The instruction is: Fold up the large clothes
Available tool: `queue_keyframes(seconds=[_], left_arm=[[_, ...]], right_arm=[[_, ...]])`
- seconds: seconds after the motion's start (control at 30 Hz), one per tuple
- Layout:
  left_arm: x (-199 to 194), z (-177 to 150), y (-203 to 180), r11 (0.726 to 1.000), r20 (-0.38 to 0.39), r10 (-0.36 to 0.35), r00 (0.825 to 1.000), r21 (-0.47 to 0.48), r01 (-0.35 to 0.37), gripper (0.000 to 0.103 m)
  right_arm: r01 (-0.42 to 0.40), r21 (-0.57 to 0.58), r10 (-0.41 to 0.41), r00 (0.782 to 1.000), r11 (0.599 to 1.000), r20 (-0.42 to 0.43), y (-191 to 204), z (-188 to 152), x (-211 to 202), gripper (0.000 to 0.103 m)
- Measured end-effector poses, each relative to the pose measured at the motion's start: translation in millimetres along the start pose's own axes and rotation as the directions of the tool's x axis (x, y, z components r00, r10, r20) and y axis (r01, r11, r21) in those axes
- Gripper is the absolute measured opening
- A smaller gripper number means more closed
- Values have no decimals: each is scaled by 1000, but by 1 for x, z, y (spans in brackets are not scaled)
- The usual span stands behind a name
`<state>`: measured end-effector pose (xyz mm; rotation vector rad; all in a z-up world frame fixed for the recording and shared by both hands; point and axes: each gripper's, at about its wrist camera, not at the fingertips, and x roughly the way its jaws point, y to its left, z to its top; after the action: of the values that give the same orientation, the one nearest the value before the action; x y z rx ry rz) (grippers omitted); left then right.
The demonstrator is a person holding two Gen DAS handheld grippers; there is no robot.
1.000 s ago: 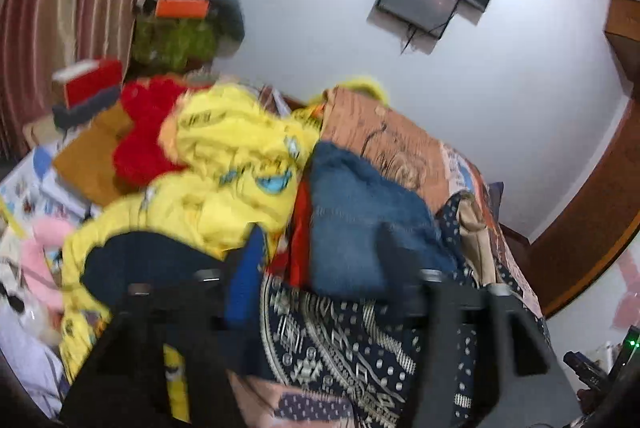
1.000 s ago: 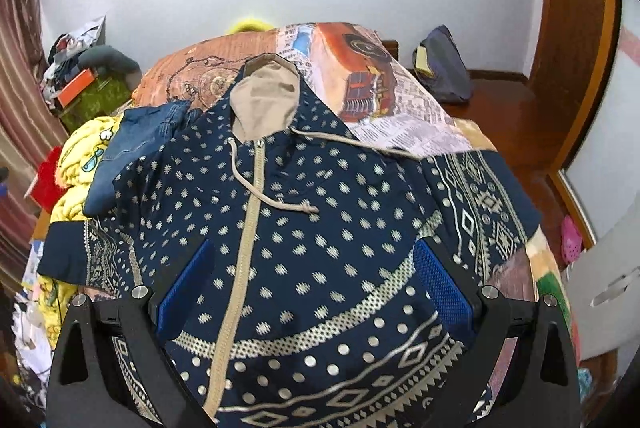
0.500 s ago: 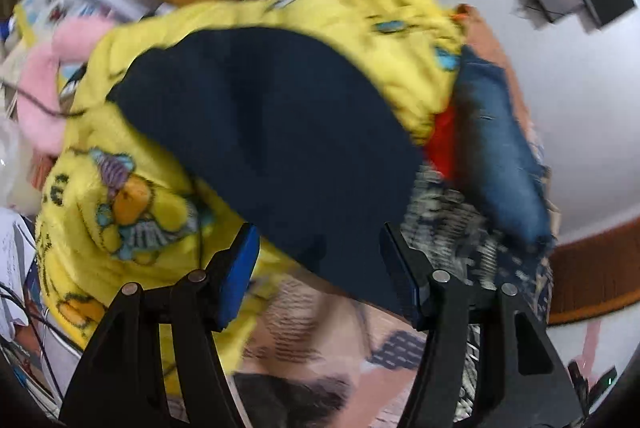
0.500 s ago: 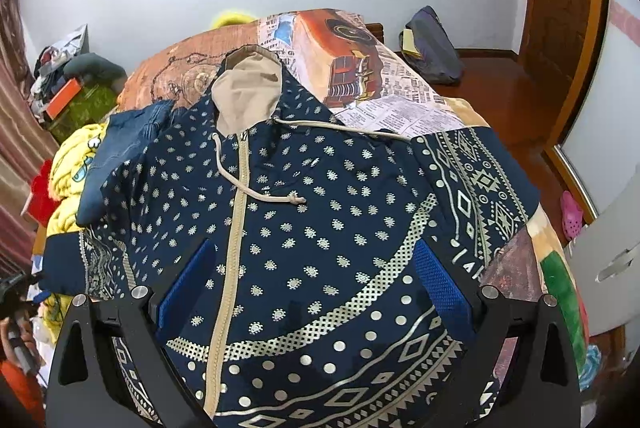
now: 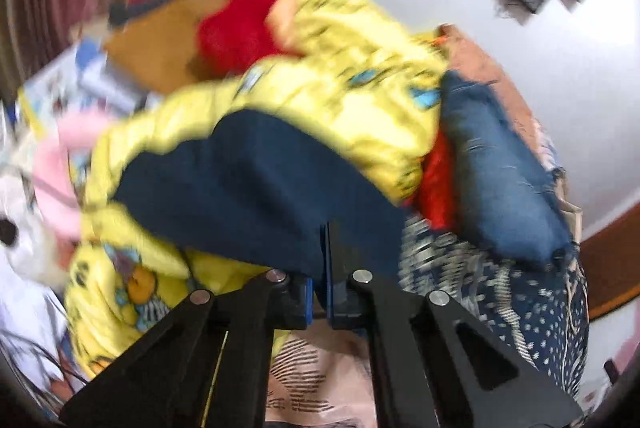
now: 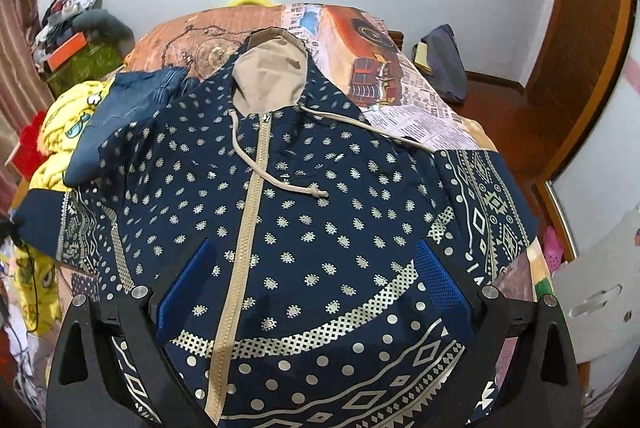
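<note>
Claws first: my left claw (image 5: pixel 319 268) has just closed, pinching the hoodie's plain navy cuff (image 5: pixel 256 188) at the bed's left edge; my right claw (image 6: pixel 312 292) hovers wide above the hoodie (image 6: pixel 304 196), spread flat on the bed (image 6: pixel 416 108).

Hoodie flat on the bed, clutter along the left edge.
Hoodie (image 6: pixel 304 212) covers the bed's (image 6: pixel 420 100) near half, hood toward the far edge. Jeans (image 6: pixel 120 116) overlap its left shoulder; blanket (image 6: pixel 68 124) heaps beyond, over the left edge. Bag (image 6: pixel 444 64) sits off the far right corner.
</note>
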<state>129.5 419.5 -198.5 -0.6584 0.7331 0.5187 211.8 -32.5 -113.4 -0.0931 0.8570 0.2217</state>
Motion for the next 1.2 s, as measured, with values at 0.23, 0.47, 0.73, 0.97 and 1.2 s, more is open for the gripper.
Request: queue_keyframes(seconds=[0.23, 0.47, 0.73, 0.97, 1.2], left_arm=[[-85, 29, -95, 969, 185, -218, 958, 156, 191, 2], [-137, 19, -226, 860, 193, -464, 865, 331, 388, 2], [-105, -52, -360, 733, -11, -519, 855, 509, 451, 2], [-28, -154, -413, 646, -325, -352, 878, 594, 479, 2], [13, -226, -422, 583, -498, -203, 843, 631, 512, 2]], right_arm=[[-23, -27, 24, 999, 999, 32, 5, 7, -5, 98], [-42, -14, 43, 997, 999, 69, -9, 13, -13, 98], [-18, 20, 16, 996, 1000, 90, -45, 10, -21, 98], [22, 49, -25, 997, 999, 78, -77, -1, -25, 98], [48, 62, -51, 998, 997, 47, -96, -11, -22, 98]])
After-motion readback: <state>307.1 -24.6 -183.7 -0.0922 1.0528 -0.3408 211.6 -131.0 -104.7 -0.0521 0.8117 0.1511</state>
